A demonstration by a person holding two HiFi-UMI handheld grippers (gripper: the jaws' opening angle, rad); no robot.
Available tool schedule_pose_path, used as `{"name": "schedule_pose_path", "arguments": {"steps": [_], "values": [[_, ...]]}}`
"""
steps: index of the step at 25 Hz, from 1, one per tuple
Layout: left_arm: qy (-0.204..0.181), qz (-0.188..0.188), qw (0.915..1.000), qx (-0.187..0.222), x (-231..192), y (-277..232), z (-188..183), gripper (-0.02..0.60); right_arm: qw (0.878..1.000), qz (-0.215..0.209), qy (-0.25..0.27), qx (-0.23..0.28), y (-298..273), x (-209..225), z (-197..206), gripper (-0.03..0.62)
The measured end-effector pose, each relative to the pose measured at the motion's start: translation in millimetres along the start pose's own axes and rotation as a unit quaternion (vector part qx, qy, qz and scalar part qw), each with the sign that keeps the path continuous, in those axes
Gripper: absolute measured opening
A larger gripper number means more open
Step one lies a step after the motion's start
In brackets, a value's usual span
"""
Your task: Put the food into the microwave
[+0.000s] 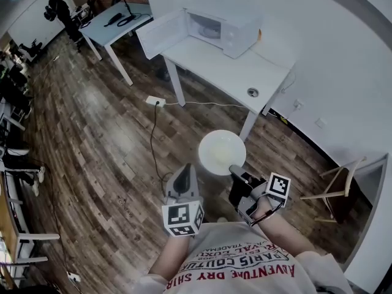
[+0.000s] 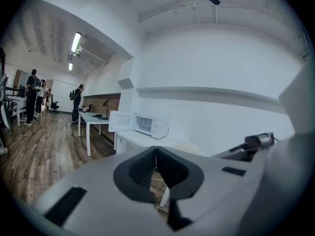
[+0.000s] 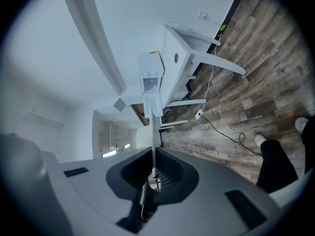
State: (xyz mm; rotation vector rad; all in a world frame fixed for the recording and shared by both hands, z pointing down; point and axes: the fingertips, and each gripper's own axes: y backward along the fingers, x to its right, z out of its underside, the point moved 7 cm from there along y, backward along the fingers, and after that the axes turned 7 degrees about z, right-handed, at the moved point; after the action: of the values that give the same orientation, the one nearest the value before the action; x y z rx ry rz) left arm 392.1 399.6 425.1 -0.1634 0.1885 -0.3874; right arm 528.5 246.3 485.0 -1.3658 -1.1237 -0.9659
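Wood-plank floor [image 1: 104,127] runs beneath both grippers. Well ahead of the jaws, a white table [image 1: 245,78] against the white wall [image 1: 343,54] carries the microwave [image 1: 214,26], its door swung open. The right gripper [image 1: 237,173] is clamped on the near rim of a round white plate [image 1: 222,152], which lies flat, face up, reaching straight out ahead of those jaws. The left gripper [image 1: 182,175] is just beside it, jaws together with nothing between them.

The person's white shirt [image 1: 245,259] carries red print, seen upside down: "PARIS COUTU…" above "…VENTURE DRY SHIR…", both cut off at the ends. A smaller line over them is too small to read.
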Motion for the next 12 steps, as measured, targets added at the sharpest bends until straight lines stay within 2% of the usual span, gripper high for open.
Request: {"name": "schedule_pose_path", "arguments": {"steps": [6,12], "values": [[0.000,0.001,1.0000,0.006,-79,-31,-28,0.006,1.000,0.000,-0.006,0.016,-72,-21,4,0.023],[-0.005,0.048,0.9988,0.003,-152,-69,-58,0.006,0.999,-0.010,-0.010,0.050,-147,-52,10,0.023]]}}
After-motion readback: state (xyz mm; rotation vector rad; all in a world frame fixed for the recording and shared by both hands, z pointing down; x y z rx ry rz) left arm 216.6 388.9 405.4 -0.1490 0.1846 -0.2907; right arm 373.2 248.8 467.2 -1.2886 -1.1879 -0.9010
